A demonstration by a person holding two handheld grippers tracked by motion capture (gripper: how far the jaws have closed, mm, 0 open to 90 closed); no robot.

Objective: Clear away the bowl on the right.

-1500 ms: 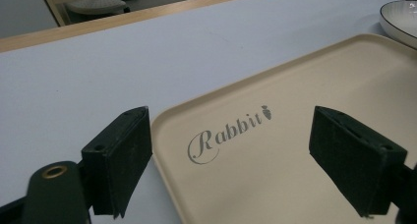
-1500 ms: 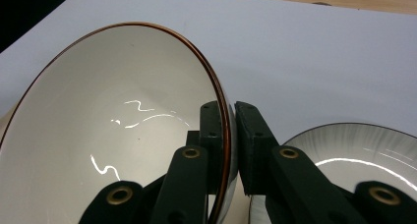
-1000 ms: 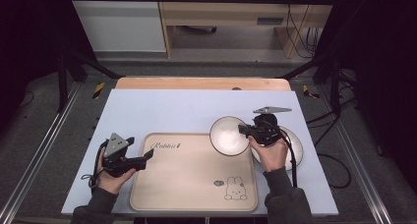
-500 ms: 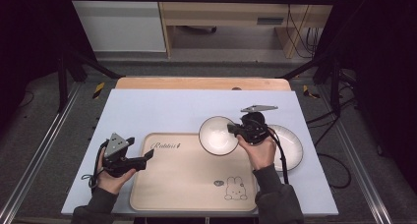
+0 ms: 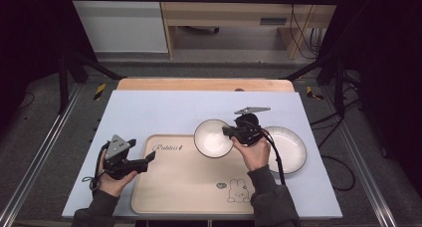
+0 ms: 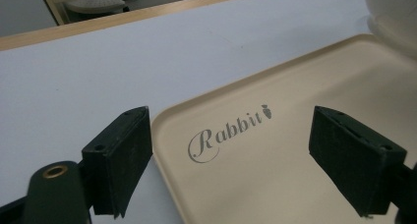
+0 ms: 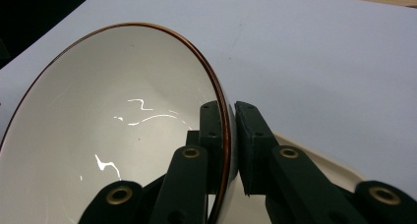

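- so the white glazed bowl with the thin brown rim sits just right of centre in the high view, over the upper right corner of the tray; can't tell if it's resting on the tray or held a bit above it
- in the right gripper view the bowl takes up the whole left half of the frame, tipped so you look into the shiny inside
- right gripper has its two black jaws pinching the bowl's wall, one pad inside, one outside, rim sandwiched between them at lower centre
- in the high view that gripper is right at the bowl's right edge, with the person's hand wrapped around it from below
- just to the right of it is a flat white round plate lying on the pale blue table top, near the bowl but not touching it
- the beige rectangular tray with "Rabbit" lettering and a little bunny drawing fills the lower middle of the high view
- left gripper is at lower left, near the tray's left edge, well apart from the bowl
- in the left gripper view its jaws are spread wide with nothing between them, hanging over the tray's corner with the lettering in the gap
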